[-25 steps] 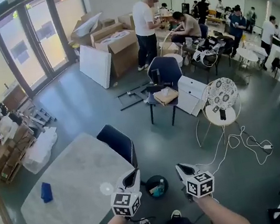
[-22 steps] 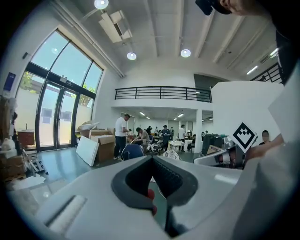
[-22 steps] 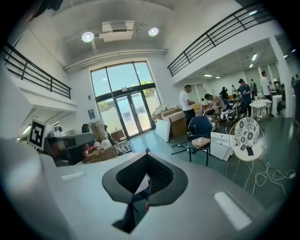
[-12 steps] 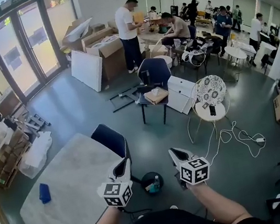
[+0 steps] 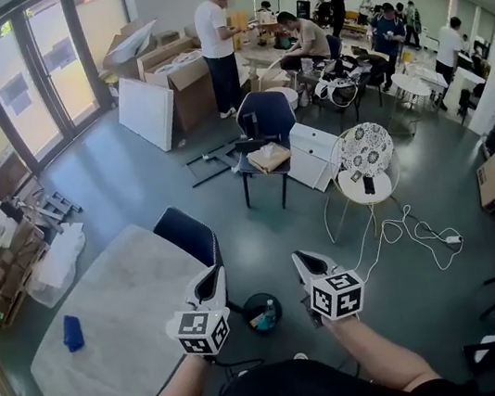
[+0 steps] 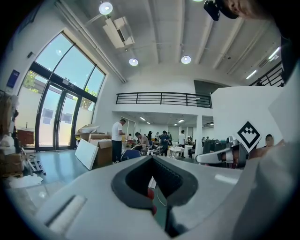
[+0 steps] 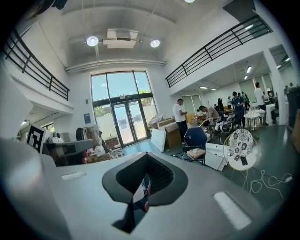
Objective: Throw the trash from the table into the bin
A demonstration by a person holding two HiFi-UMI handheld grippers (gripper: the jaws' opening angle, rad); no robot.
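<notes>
Left gripper (image 5: 210,284) is held low in the centre of the head view, and in its own view (image 6: 152,172) the two dark pads meet with nothing between them. Right gripper (image 5: 306,263) hangs beside it, a little to the right; its jaws (image 7: 146,174) are also pressed together and hold nothing. Between the two grippers, lower in the frame, a small round black bin (image 5: 248,310) stands on the grey floor with some coloured items inside. A small blue piece of trash (image 5: 72,333) lies on the pale grey stone-pattern table (image 5: 128,325) at the lower left, well apart from both grippers. A dark blue chair (image 5: 185,235) stands at the table's upper right edge.
</notes>
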